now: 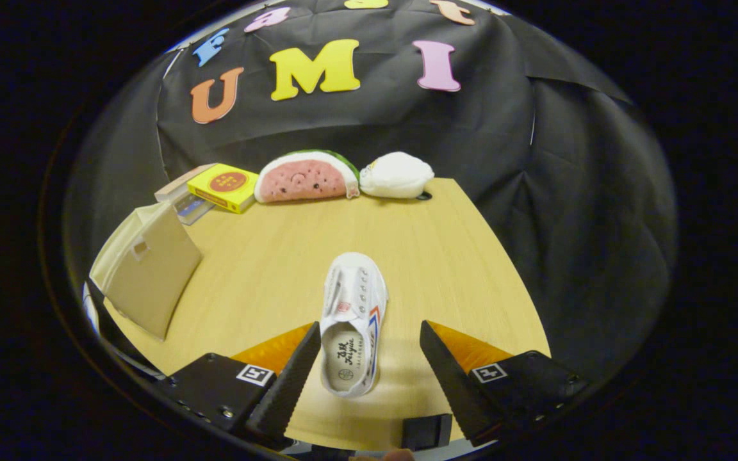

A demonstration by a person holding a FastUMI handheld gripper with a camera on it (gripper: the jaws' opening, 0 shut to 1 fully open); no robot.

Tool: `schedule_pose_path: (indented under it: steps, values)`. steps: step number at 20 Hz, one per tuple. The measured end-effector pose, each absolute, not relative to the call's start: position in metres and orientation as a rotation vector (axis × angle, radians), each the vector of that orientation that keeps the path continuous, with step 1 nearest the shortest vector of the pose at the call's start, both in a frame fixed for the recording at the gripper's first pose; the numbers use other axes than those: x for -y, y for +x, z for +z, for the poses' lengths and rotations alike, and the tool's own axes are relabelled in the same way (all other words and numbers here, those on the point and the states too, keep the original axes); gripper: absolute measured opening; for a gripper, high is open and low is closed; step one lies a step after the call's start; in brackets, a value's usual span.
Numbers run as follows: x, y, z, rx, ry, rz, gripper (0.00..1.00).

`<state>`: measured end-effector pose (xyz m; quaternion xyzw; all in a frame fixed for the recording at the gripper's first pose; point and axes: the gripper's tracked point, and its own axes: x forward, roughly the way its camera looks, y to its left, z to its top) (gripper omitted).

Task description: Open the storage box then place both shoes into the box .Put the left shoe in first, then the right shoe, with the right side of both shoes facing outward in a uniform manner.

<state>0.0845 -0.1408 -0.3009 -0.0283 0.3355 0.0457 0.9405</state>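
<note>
The gripper (369, 358) hangs over the desk (446, 256) with its fingers spread apart. A white shoe (352, 326) lies between them, heel nearest, close against the left finger. The storage box (148, 269) stands well left of the shoe.

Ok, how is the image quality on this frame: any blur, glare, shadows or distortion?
Gripper view: strong fisheye bending, the table edge curves; shoe sharp between the open gripper fingers, casting a soft shadow to its side; no glare; watermelon plush beyond slightly softer; storage box stretched near the rim.
</note>
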Motion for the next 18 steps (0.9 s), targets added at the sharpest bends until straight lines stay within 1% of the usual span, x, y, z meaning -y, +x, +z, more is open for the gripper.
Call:
schedule_pose_path:
  steps: [5,6,7,8,11,14,15,16,17,18]
  values:
    - [0.156,0.103,-0.345,-0.776,-0.063,0.125,0.96]
    - [0.157,0.109,-0.349,-0.784,-0.064,0.129,0.94]
    - [0.157,0.114,-0.351,-0.79,-0.061,0.132,0.89]
    - [0.156,0.12,-0.354,-0.794,-0.056,0.138,0.88]
    - [0.141,0.126,-0.363,-0.835,-0.012,0.177,0.75]
    - [0.129,0.126,-0.365,-0.851,-0.007,0.205,0.44]
    - [0.129,0.127,-0.365,-0.854,-0.015,0.2,0.31]
    - [0.135,0.125,-0.36,-0.854,-0.027,0.168,0.31]
    - [0.135,0.134,-0.369,-0.863,-0.01,0.154,0.13]
    - [0.141,0.136,-0.366,-0.868,-0.006,0.117,0.11]
